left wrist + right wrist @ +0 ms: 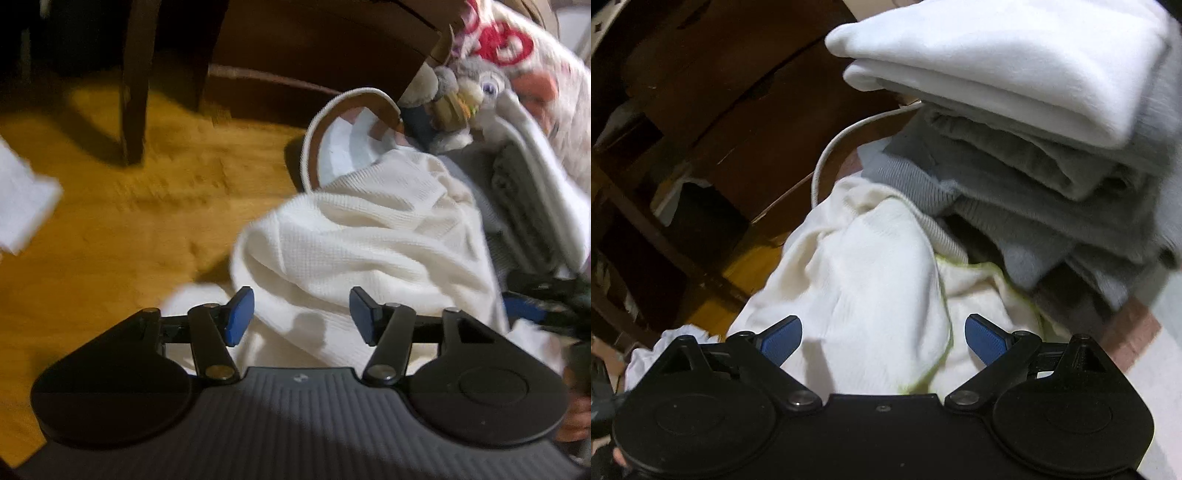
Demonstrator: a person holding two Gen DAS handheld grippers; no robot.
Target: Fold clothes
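Cream waffle-knit garment (369, 240) is bunched on the yellow-brown floor (129, 206), spilling out of the round basket (314, 147). Dark wood furniture behind that basket. One folded stack (1034, 122) beside the garment: white piece on top, grey ones under, count blurry. My left gripper (302, 315) and right gripper (882, 338) both gape over the cloth, gripping nothing. Plush toy (461, 92) is smeared.

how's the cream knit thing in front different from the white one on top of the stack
The cream waffle-knit garment lies crumpled and unfolded; the white garment is folded flat. The cream one sits low, spilling from the basket; the white one tops a stack of grey clothes. The cream one shows a yellow-green edge; the white one looks plain. Both are pale fabric.
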